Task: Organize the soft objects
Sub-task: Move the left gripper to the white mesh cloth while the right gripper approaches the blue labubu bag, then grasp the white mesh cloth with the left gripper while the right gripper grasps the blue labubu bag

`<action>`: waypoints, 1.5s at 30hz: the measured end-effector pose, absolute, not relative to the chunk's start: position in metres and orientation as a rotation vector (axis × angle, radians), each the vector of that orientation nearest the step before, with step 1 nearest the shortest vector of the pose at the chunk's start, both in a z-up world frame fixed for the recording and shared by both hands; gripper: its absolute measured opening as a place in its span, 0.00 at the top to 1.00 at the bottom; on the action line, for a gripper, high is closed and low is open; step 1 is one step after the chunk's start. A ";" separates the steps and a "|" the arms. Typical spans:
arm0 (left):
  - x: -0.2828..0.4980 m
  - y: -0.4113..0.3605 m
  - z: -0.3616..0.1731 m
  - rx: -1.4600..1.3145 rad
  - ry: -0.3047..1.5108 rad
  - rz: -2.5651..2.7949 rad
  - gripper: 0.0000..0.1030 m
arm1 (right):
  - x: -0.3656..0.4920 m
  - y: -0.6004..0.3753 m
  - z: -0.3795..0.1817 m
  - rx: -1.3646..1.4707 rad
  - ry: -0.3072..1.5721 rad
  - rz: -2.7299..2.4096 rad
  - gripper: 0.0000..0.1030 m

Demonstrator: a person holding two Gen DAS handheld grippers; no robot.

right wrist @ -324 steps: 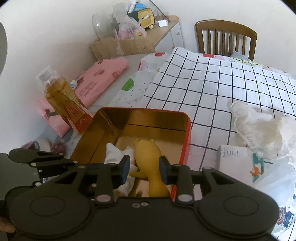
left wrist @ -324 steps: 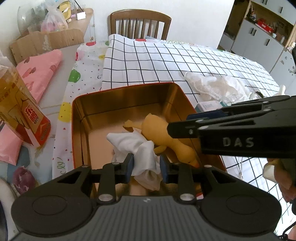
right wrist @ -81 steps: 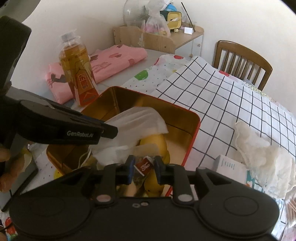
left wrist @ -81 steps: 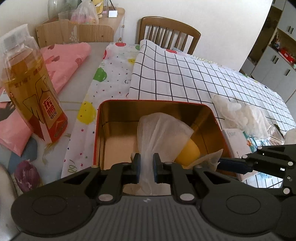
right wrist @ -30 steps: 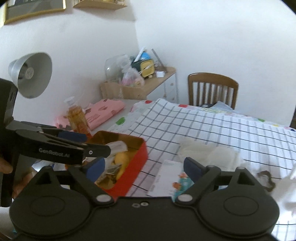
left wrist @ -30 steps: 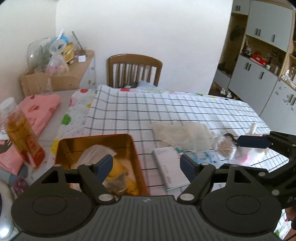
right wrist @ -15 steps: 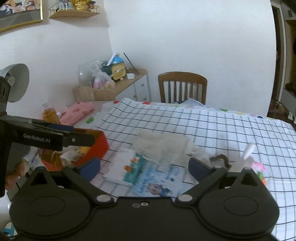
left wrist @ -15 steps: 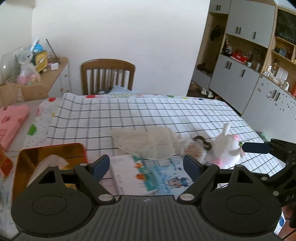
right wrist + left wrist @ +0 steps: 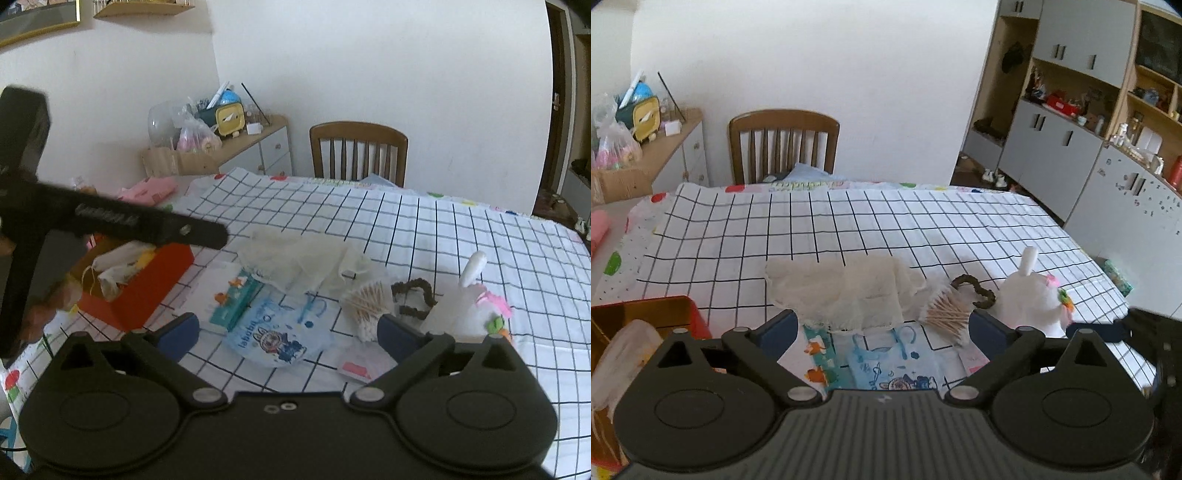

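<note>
**Both tongs empty above a cluttered checked table**

Left wrist view: the left gripper (image 9: 882, 328) has its jaws wide apart and holds nothing. Between them, at frame centre, lies a crumpled white gauze cloth (image 9: 846, 291), its long axis running left to right across the checked tablecloth (image 9: 849, 225). Just right of it sits a bundle of cotton swabs (image 9: 947, 314), tips fanning toward the lower right, then a dark hair tie (image 9: 975, 291) and a white plush toy (image 9: 1032, 299) standing upright with one ear up. A picture booklet (image 9: 886, 365) lies partly under the cloth's near edge. The red tin (image 9: 646, 306) shows only at the lower left edge, with a white cloth (image 9: 624, 350) in it. A wooden chair (image 9: 783, 144) stands behind the table. A second earlier the tin filled the lower left of this view; now it is nearly out of frame and the plush toy has come into sight.

Right wrist view: the right gripper (image 9: 288, 334) is likewise spread wide and empty. The left tool's arm crosses the left of the frame, covering part of the tin (image 9: 147, 280). The gauze cloth (image 9: 303, 254) lies at centre, the swabs (image 9: 365, 299), hair tie (image 9: 413, 295) and toy (image 9: 465, 299) to its right.
</note>
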State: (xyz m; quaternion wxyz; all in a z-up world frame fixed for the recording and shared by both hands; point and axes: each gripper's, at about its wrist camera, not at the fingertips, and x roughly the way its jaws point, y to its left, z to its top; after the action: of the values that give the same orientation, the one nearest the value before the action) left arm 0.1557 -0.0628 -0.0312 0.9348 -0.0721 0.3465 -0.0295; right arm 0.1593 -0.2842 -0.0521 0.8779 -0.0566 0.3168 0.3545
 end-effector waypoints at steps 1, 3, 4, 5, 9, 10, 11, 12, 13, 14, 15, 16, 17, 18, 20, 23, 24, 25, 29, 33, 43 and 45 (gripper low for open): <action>0.163 -0.064 -0.034 -0.146 0.715 -0.053 0.03 | 0.161 -0.284 -0.055 -0.119 0.666 0.742 0.00; 0.173 -0.065 -0.039 -0.139 0.725 -0.044 0.03 | 0.165 -0.281 -0.062 -0.126 0.672 0.751 0.00; 0.181 -0.066 -0.043 -0.132 0.732 -0.042 0.03 | 0.167 -0.278 -0.065 -0.135 0.677 0.754 0.00; 0.185 -0.066 -0.045 -0.126 0.736 -0.040 0.03 | 0.168 -0.276 -0.069 -0.141 0.680 0.759 0.00; 0.211 -0.067 -0.059 -0.124 0.772 -0.030 0.03 | 0.178 -0.266 -0.081 -0.164 0.692 0.782 0.00; 0.217 -0.067 -0.063 -0.125 0.783 -0.026 0.03 | 0.181 -0.264 -0.085 -0.171 0.697 0.786 0.00; 0.222 -0.066 -0.066 -0.125 0.793 -0.022 0.03 | 0.183 -0.260 -0.089 -0.178 0.702 0.787 0.00; 0.227 -0.065 -0.069 -0.127 0.799 -0.017 0.03 | 0.186 -0.258 -0.092 -0.184 0.707 0.791 0.00; 0.231 -0.064 -0.072 -0.130 0.803 -0.014 0.03 | 0.189 -0.254 -0.095 -0.192 0.712 0.795 0.00; 0.236 -0.064 -0.075 -0.133 0.806 -0.011 0.03 | 0.191 -0.251 -0.098 -0.199 0.714 0.798 0.00; 0.241 -0.063 -0.078 -0.135 0.811 -0.006 0.03 | 0.193 -0.247 -0.100 -0.207 0.717 0.805 0.00; 0.246 -0.062 -0.081 -0.136 0.817 -0.002 0.03 | 0.195 -0.244 -0.103 -0.215 0.720 0.811 0.00; 0.251 -0.062 -0.084 -0.138 0.827 0.003 0.03 | 0.197 -0.241 -0.106 -0.225 0.723 0.817 0.00; 0.257 -0.062 -0.088 -0.139 0.839 0.009 0.03 | 0.199 -0.237 -0.110 -0.237 0.728 0.825 0.00; 0.266 -0.061 -0.094 -0.138 0.855 0.017 0.03 | 0.204 -0.230 -0.117 -0.262 0.743 0.839 0.00; 0.278 -0.063 -0.103 -0.120 0.872 0.023 0.03 | 0.209 -0.220 -0.125 -0.293 0.751 0.856 0.00; 0.281 -0.064 -0.106 -0.116 0.879 0.025 0.03 | 0.211 -0.217 -0.127 -0.302 0.752 0.860 0.00; 0.286 -0.065 -0.110 -0.115 0.890 0.027 0.03 | 0.212 -0.215 -0.129 -0.310 0.753 0.863 0.00; 0.302 -0.063 -0.121 -0.134 0.921 0.033 0.03 | 0.221 -0.208 -0.136 -0.329 0.759 0.870 0.00; 0.317 -0.059 -0.132 -0.159 0.962 0.024 0.03 | 0.230 -0.200 -0.145 -0.346 0.777 0.873 0.00; 0.325 -0.060 -0.148 -0.148 0.991 0.001 0.09 | 0.240 -0.194 -0.160 -0.374 0.806 0.894 0.00; 0.325 -0.064 -0.148 -0.119 0.983 0.005 0.16 | 0.240 -0.192 -0.161 -0.389 0.800 0.897 0.00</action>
State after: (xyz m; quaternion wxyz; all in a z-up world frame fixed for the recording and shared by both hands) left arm 0.3253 -0.0637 -0.1484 0.8799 -0.0572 0.4718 0.0024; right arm 0.2402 -0.1925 -0.1610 0.8070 -0.1818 0.3741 0.4192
